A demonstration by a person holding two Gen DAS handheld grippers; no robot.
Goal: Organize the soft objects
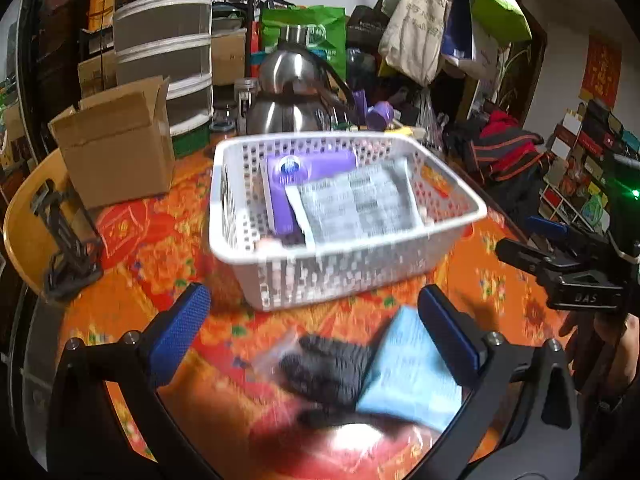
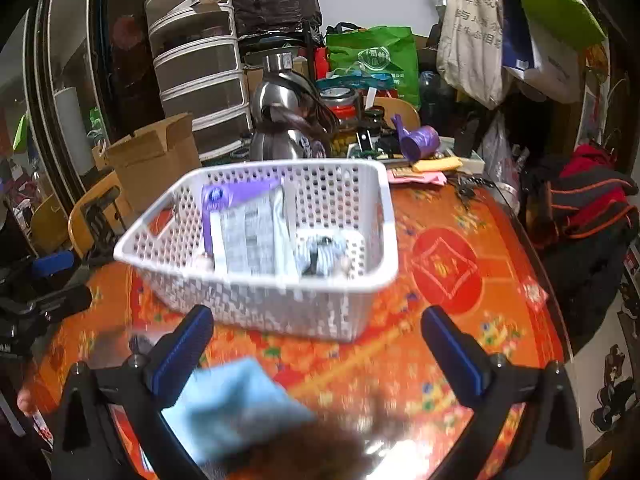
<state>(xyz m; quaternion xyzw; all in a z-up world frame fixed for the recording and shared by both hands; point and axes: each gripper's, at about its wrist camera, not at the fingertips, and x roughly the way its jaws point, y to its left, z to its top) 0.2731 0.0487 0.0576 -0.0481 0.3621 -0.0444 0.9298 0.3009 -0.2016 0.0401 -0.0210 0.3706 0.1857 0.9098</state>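
Left wrist: basket [image 1: 240,248] (purple pack [image 1: 308,168] inside) beyond glove [image 1: 324,368].

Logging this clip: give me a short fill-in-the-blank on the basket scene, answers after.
1. The white basket stands on a tablecloth that is mostly ____ in colour.
2. The purple pack lies ____ the basket.
3. The blue cloth lies on the table, ____ the basket.
4. The left gripper and the right gripper both have their jaws ____.

Answers: orange; inside; outside; open
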